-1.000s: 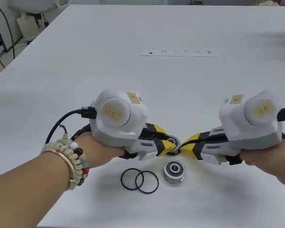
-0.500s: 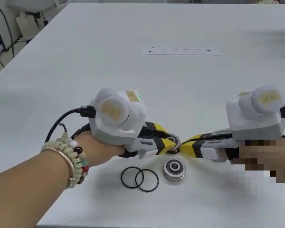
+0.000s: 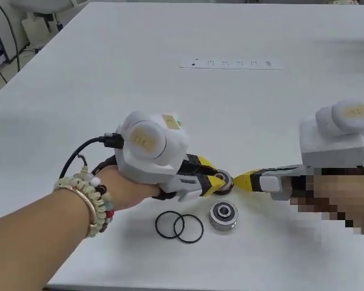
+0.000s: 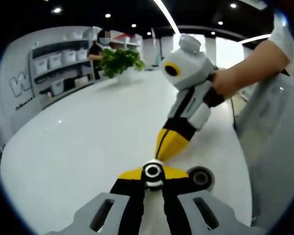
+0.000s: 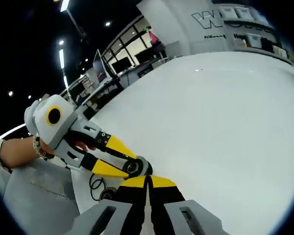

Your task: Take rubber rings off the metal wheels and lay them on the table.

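Tabletop bears rings — left tool grips wheel.

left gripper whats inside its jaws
A small metal wheel is clamped between the jaws of the left gripper, with its hub facing that gripper's camera. The yellow pads cover its rim on both sides, so what sits on the rim cannot be seen.

A white power strip lies at upper middle of the head view, with a white chair at upper left. At upper left of the left gripper view, a leafy plant stands near shelves of bins, a person behind it and ceiling lights above
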`<action>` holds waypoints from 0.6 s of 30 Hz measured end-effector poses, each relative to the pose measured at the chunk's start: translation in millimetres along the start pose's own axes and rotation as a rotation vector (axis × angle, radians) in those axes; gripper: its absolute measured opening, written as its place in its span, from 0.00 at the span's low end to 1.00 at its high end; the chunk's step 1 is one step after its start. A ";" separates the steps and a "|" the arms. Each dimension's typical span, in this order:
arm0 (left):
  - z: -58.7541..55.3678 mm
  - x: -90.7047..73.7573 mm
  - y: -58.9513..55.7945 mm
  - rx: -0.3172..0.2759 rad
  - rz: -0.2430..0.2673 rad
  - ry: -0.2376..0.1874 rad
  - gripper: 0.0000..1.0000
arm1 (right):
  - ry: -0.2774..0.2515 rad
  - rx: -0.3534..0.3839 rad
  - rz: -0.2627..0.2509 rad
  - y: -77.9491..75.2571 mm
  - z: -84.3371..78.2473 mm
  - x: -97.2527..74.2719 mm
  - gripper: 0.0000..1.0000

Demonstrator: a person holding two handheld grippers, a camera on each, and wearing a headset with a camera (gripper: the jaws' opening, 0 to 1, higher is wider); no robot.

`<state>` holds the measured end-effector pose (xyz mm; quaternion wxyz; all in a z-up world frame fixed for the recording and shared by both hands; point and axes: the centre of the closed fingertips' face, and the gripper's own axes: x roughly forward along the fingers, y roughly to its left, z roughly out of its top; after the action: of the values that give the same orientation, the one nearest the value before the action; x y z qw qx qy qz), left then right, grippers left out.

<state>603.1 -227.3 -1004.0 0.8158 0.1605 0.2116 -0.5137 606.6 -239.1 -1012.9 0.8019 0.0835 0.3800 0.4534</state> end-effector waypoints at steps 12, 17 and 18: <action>0.2 0.1 -1.3 0.000 -0.002 -0.010 0.14 | -0.014 0.158 0.037 7.2 -0.6 -3.1 0.00; 0.4 0.3 -0.8 0.003 0.004 -0.016 0.14 | -0.040 0.228 0.047 6.2 -0.3 -3.2 0.00; 0.4 0.2 -0.8 0.003 0.005 -0.016 0.14 | -0.041 0.229 0.047 6.6 0.0 -2.9 0.00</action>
<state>602.6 -228.1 -1003.8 0.8185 0.1580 0.2039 -0.5134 601.3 -237.6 -1008.2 0.7838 0.1928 0.4107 0.4241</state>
